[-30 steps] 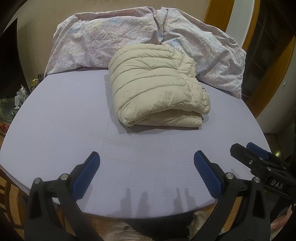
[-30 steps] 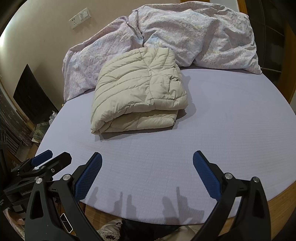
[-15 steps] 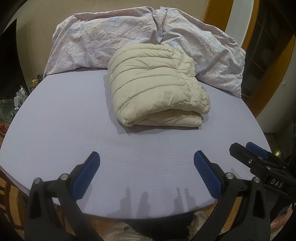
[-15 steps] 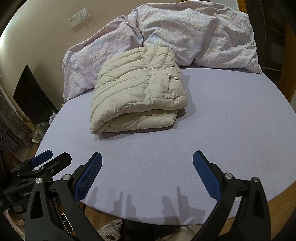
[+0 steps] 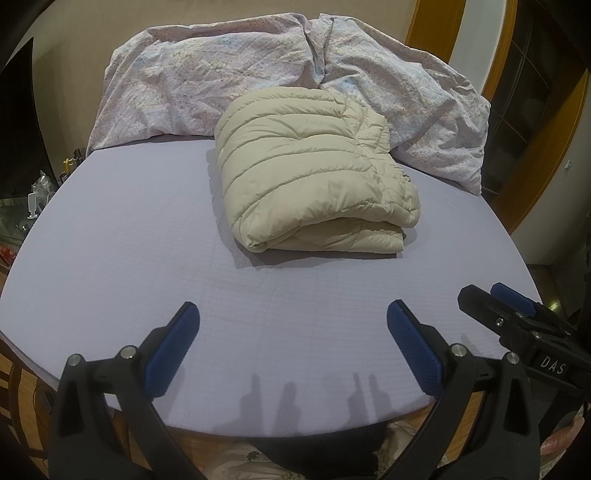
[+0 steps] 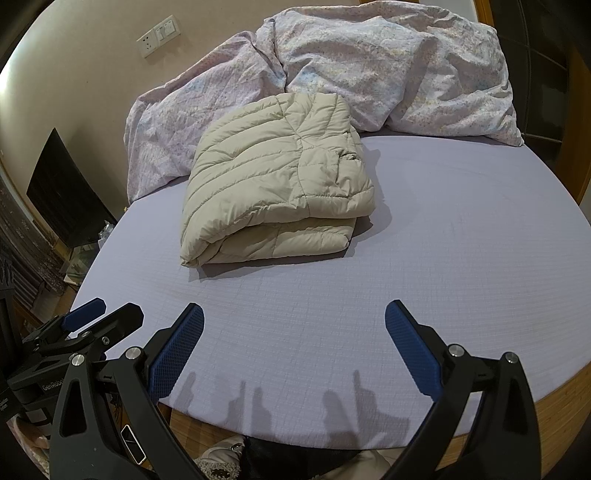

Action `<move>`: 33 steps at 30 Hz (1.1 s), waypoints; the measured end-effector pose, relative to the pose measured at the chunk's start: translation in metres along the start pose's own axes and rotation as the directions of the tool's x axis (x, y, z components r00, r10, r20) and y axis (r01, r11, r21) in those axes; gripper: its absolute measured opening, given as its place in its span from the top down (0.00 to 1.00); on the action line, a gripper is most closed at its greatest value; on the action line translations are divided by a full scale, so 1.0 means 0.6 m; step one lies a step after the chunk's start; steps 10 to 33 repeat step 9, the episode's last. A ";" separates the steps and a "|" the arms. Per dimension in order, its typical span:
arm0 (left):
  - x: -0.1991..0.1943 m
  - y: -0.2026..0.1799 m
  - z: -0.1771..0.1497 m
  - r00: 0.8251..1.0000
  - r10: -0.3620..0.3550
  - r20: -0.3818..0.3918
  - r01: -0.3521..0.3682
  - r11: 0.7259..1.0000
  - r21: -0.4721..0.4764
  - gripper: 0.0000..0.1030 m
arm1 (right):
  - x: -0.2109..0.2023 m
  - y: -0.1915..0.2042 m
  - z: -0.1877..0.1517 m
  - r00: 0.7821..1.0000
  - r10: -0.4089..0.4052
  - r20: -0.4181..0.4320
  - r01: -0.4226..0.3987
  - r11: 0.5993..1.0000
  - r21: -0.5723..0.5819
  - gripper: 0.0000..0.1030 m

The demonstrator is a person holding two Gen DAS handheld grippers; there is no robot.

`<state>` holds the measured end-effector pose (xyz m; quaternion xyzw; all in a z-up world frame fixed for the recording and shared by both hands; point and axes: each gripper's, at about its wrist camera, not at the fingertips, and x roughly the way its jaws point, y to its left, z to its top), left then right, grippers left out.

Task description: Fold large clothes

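Beige quilted jacket (image 5: pixel 314 173) folded into a thick bundle, lying mid-bed on lavender sheet (image 5: pixel 122 251), touching crumpled floral duvet (image 5: pixel 207 74) heaped behind. Left gripper (image 5: pixel 293 343) and right gripper (image 6: pixel 294 345) both spread wide, holding nothing, hovering at near edge. Wall socket (image 6: pixel 158 35) on beige wall; wooden door frame (image 5: pixel 424 33) at right.
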<state>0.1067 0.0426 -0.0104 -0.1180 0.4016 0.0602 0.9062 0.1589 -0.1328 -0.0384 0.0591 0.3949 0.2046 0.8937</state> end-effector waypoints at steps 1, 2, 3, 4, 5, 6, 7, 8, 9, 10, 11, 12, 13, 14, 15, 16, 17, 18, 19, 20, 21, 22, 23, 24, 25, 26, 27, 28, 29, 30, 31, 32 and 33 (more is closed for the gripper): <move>0.000 0.000 0.000 1.000 0.000 -0.001 0.000 1.000 0.000 0.03 | 0.001 0.000 0.000 1.000 0.001 0.000 -0.001 1.000 0.001 0.03; 0.000 0.000 0.000 1.000 0.000 -0.002 0.000 1.000 -0.001 0.03 | 0.000 0.000 0.000 1.000 0.000 0.000 0.000 1.000 0.001 0.03; 0.001 -0.001 0.000 1.000 0.001 -0.002 -0.001 1.000 -0.001 0.03 | 0.000 0.000 0.000 1.000 0.000 0.000 0.000 1.000 0.002 0.03; 0.002 -0.002 0.000 1.000 0.002 -0.003 -0.002 1.000 0.000 0.03 | 0.001 0.000 0.000 1.000 -0.001 0.000 0.001 1.000 0.002 0.03; 0.002 -0.001 0.000 1.000 0.001 -0.002 -0.001 1.000 0.001 0.03 | 0.000 -0.001 0.000 1.000 0.000 0.000 0.000 1.000 0.000 0.03; 0.001 0.000 0.000 1.000 0.000 -0.002 0.000 1.000 0.000 0.03 | 0.000 -0.001 0.000 1.000 -0.001 -0.001 0.001 1.000 0.000 0.03; 0.002 -0.001 0.000 1.000 -0.001 -0.003 0.001 1.000 0.000 0.03 | 0.000 -0.002 0.000 1.000 -0.001 -0.001 0.001 1.000 0.002 0.03; 0.001 0.000 0.000 1.000 -0.001 -0.002 0.001 1.000 0.000 0.03 | 0.002 -0.002 0.000 1.000 0.000 -0.003 0.000 1.000 0.003 0.03; 0.001 0.000 0.000 1.000 0.000 -0.002 0.000 1.000 0.000 0.03 | 0.002 -0.002 0.000 1.000 0.000 -0.003 0.000 1.000 0.003 0.03; 0.001 0.000 0.000 1.000 0.000 -0.002 0.000 1.000 0.000 0.03 | 0.002 -0.002 0.000 1.000 0.000 -0.003 0.000 1.000 0.003 0.03; 0.001 0.000 0.000 1.000 0.000 -0.002 0.000 1.000 0.000 0.03 | 0.002 -0.002 0.000 1.000 0.000 -0.003 0.000 1.000 0.003 0.03; 0.001 0.000 0.000 1.000 0.000 -0.002 0.000 1.000 0.000 0.03 | 0.002 -0.002 0.000 1.000 0.000 -0.003 0.000 1.000 0.003 0.03; 0.001 0.000 0.000 1.000 0.000 -0.002 0.000 1.000 0.000 0.03 | 0.002 -0.002 0.000 1.000 0.000 -0.003 0.000 1.000 0.003 0.03; 0.001 0.000 0.000 1.000 0.000 -0.002 0.000 1.000 0.000 0.03 | 0.002 -0.002 0.000 1.000 0.000 -0.003 0.000 1.000 0.003 0.03; 0.001 0.000 0.000 1.000 0.000 -0.002 0.000 1.000 0.000 0.03 | 0.002 -0.002 0.000 1.000 0.000 -0.003 0.000 1.000 0.003 0.03; 0.001 0.000 0.000 1.000 0.000 -0.002 0.000 1.000 0.000 0.03 | 0.002 -0.002 0.000 1.000 0.000 -0.003 0.000 1.000 0.003 0.03; 0.001 0.000 0.000 1.000 0.000 -0.002 0.000 1.000 0.000 0.03 | 0.002 -0.002 0.000 1.000 0.000 -0.003 0.000 1.000 0.003 0.03; 0.001 0.000 0.000 1.000 0.000 -0.002 0.000 1.000 0.000 0.03 | 0.002 -0.002 0.000 1.000 0.000 -0.003 0.000 1.000 0.003 0.03; 0.001 0.000 0.000 1.000 0.000 -0.002 0.000 1.000 0.000 0.03 | 0.002 -0.002 0.000 1.000 0.000 -0.003 0.000 1.000 0.003 0.03; 0.001 0.000 0.000 1.000 0.000 -0.002 0.000 1.000 0.000 0.03 | 0.002 -0.002 0.000 1.000 0.000 -0.003 0.000 1.000 0.003 0.03; 0.001 0.000 0.000 1.000 0.000 -0.002 0.000 1.000 0.000 0.03 | 0.002 -0.002 0.000 1.000 0.000 -0.003 0.000 1.000 0.003 0.03; 0.001 0.000 0.000 1.000 0.000 -0.002 0.000 1.000 0.000 0.03 | 0.002 -0.002 0.000 1.000 0.000 -0.003 0.000 1.000 0.003 0.03; 0.001 0.000 0.000 1.000 0.000 -0.002 0.000 1.000 0.000 0.03 | 0.002 -0.002 0.000 1.000 0.000 -0.003 0.000 1.000 0.003 0.03; 0.001 0.000 0.000 1.000 0.000 -0.002 0.000 1.000 0.000 0.03 | 0.002 -0.002 0.000 1.000 0.000 -0.003 0.000 1.000 0.003 0.03; 0.001 0.000 0.000 1.000 0.000 -0.002 0.000 1.000 0.000 0.03 | 0.002 -0.002 0.000 1.000 0.000 -0.003 0.000 1.000 0.003 0.03; 0.001 0.000 0.000 1.000 0.000 -0.002 0.000 1.000 0.000 0.03 | 0.002 -0.002 0.000 1.000 0.000 -0.003 0.000 1.000 0.003 0.03; 0.001 0.000 0.000 1.000 0.000 -0.002 0.000 1.000 0.000 0.03 | 0.002 -0.002 0.000 1.000 0.000 -0.003 0.000 1.000 0.003 0.03; 0.001 0.000 0.000 1.000 0.000 -0.002 0.000 1.000 0.000 0.03 | 0.002 -0.002 0.000 1.000 0.000 -0.003 0.000 1.000 0.003 0.03; 0.001 0.000 0.000 1.000 0.000 -0.002 0.000 1.000 0.000 0.03 | 0.002 -0.002 0.000 1.000 0.000 -0.003 0.000 1.000 0.003 0.03; 0.001 0.000 0.000 1.000 0.000 -0.002 0.000 1.000 0.000 0.03 | 0.002 -0.002 0.000 1.000 0.000 -0.003 0.000 1.000 0.003 0.03; 0.001 0.000 0.000 1.000 0.000 -0.002 0.000 1.000 0.000 0.03 | 0.002 -0.002 0.000 1.000 0.000 -0.003 0.000 1.000 0.003 0.03; 0.001 0.000 0.000 1.000 0.000 -0.002 0.000 1.000 0.000 0.03 | 0.002 -0.002 0.000 1.000 0.000 -0.003 0.000 1.000 0.003 0.03; 0.001 0.000 0.000 1.000 0.000 -0.002 0.000 1.000 0.000 0.03 | 0.002 -0.002 0.000 1.000 0.000 -0.003 0.000 1.000 0.003 0.03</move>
